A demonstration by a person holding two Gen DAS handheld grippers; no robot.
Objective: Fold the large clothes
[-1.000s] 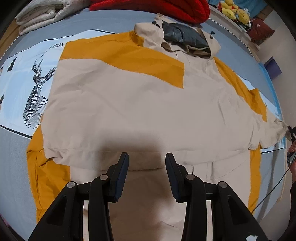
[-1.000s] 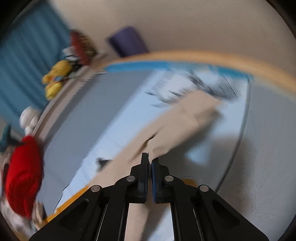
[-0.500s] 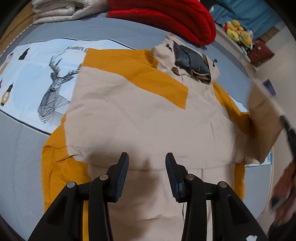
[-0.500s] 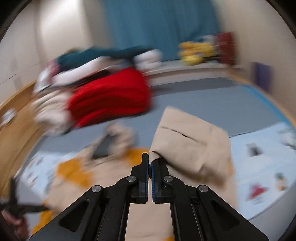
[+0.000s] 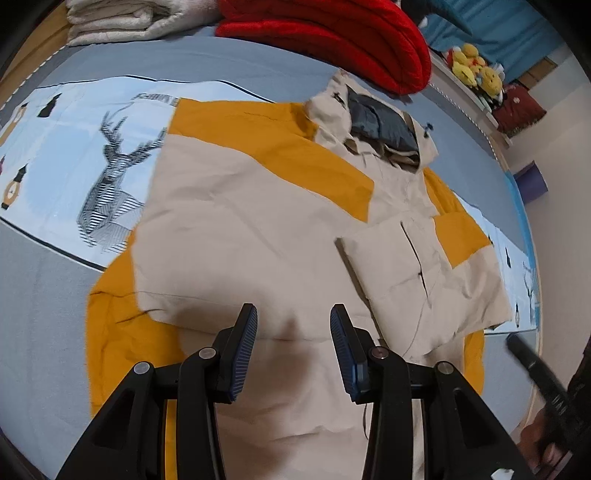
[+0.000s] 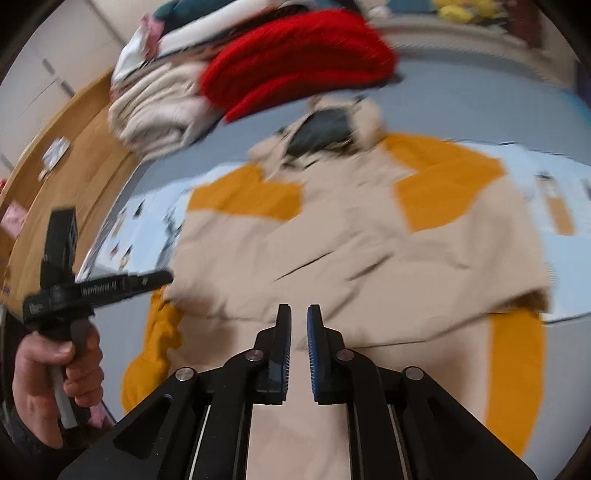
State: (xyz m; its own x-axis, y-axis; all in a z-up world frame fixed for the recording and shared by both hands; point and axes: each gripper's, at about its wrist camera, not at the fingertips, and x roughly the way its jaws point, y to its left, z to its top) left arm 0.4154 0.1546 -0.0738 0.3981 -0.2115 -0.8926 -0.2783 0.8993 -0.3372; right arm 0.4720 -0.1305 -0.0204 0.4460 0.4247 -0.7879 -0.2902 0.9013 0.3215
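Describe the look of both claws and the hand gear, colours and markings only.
Both are black plastic linkage frames with silver pivot pins. The left claw and right claw have dark blue ribbed pads. Seen from the right wrist, the left unit's black bar carries white lettering, too blurred to read, above a pistol-style handle gripped by a bare hand.

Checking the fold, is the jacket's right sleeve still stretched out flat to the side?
No, the sleeve lies folded over the jacket's front.

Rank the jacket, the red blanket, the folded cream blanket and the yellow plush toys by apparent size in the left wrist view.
1. jacket
2. red blanket
3. folded cream blanket, cropped by the frame edge, so unsure
4. yellow plush toys, farthest away
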